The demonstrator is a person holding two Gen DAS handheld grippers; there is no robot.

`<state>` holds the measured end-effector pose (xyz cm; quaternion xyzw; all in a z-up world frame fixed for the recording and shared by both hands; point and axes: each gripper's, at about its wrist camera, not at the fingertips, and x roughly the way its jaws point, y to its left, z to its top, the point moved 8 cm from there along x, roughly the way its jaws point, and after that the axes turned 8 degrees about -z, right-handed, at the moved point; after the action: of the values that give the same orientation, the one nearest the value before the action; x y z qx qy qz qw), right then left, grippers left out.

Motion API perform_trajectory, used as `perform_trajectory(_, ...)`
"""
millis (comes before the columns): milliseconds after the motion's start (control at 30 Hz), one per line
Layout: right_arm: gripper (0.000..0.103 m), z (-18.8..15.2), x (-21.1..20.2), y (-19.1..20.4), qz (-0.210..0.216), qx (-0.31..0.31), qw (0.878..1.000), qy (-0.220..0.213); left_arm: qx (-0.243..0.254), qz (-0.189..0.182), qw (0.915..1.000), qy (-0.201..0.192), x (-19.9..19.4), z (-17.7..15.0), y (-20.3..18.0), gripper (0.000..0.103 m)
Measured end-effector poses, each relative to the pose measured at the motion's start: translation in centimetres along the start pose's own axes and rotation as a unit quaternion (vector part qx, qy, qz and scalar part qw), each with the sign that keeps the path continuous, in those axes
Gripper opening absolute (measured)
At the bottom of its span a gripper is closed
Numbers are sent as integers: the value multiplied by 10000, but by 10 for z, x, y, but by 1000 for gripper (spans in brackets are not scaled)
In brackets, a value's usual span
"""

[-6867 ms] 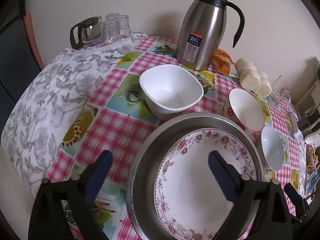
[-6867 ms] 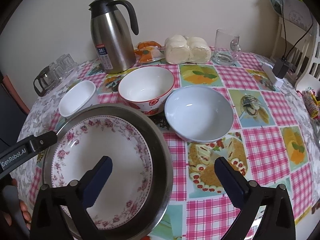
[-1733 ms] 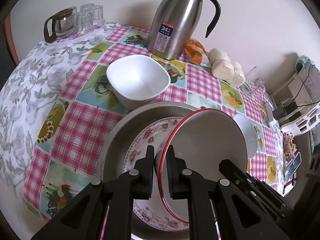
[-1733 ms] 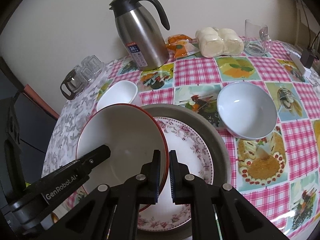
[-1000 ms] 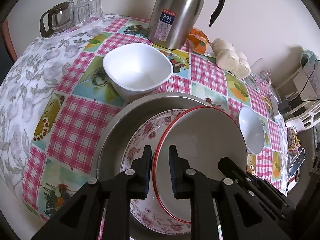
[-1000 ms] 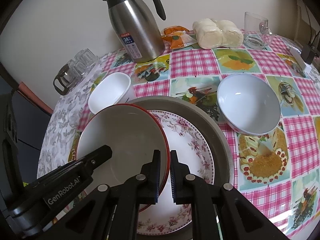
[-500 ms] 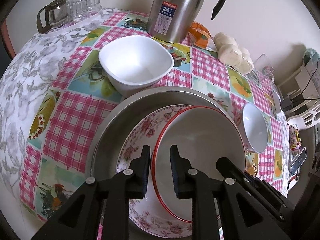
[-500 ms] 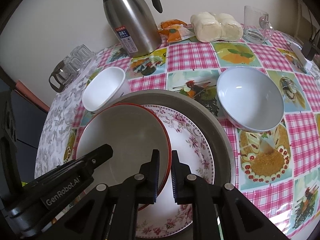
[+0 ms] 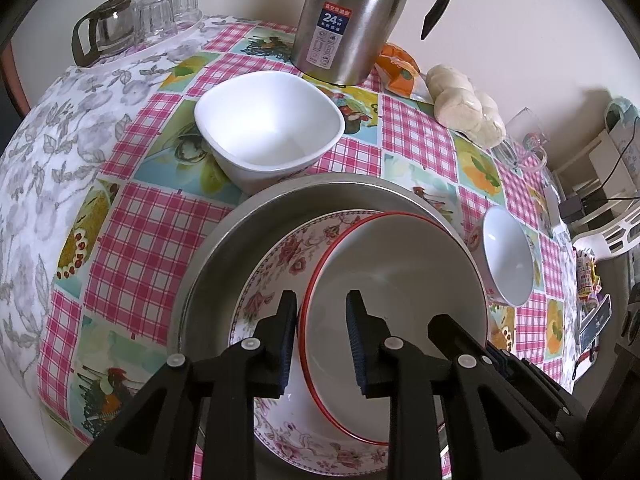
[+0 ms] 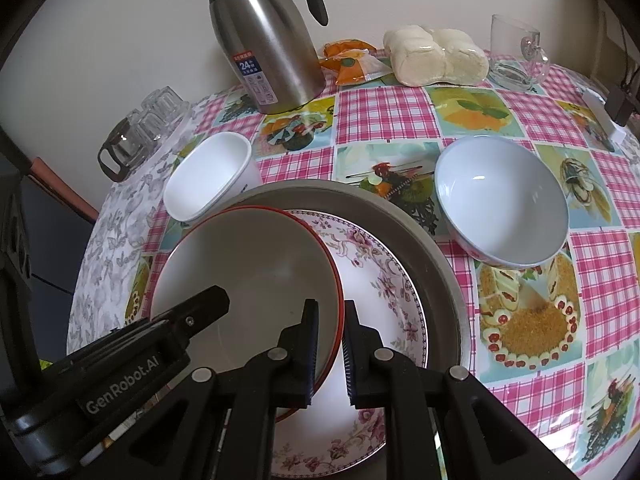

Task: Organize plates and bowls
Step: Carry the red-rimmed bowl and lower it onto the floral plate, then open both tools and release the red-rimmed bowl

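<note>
Left wrist view: the left gripper (image 9: pixel 322 336) straddles the 9 o'clock rim of the red-rimmed bowl (image 9: pixel 400 276), its jaws having just been opening, with a clear gap now between the inner pad and the rim. The bowl sits on the floral plate (image 9: pixel 276 276) inside the metal basin (image 9: pixel 224 240). In the right wrist view the right gripper (image 10: pixel 329 350) stands nearly closed at the bowl's 3 o'clock rim (image 10: pixel 256 264), which passes between its pads; whether they pinch it I cannot tell.
</note>
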<state>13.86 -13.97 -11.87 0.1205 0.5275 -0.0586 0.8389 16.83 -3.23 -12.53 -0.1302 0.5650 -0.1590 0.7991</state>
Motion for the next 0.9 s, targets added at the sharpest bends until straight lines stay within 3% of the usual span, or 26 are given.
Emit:
perform_trajectory(100, 14, 0, 0, -1, -42, -32, 10000, 6, 20, -11, 10000, -67, -5, 2, -1, 27)
perform_trajectory(233, 16, 2, -7, -3, -144, -62, 9998, -83, 55, -11, 9998, -204, -13, 5, -3, 40)
perform_trajectory(300, 18, 4, -11, -5, -179, -70, 9997, -138, 63, 16, 9997, -256, -16, 6, -3, 41)
perform_trajectory(367, 27, 6, -16, -7, -222, -62, 9995, -209, 62, 70, 9995, -312, -19, 8, -2, 45)
perform_trajectory(433, 36, 8, -20, -8, -271, -60, 9993, -262, 45, 141, 9991, -388, -24, 10, 1, 55)
perform_trajectory(533, 56, 10, -24, -10, -351, -62, 9988, -339, 32, 255, 9985, -482, -29, 12, 6, 56)
perform_trajectory(600, 58, 11, -25, -11, -406, -74, 9984, -375, 27, 344, 9980, -533, -31, 13, 9, 58)
perform_trajectory(700, 67, 12, -26, -13, -443, -79, 9982, -404, 9, 469, 9971, -597, -33, 15, 13, 73)
perform_trajectory(900, 78, 14, -27, -16, -506, -85, 9976, -474, -44, 727, 9943, -778, -39, 19, 24, 83)
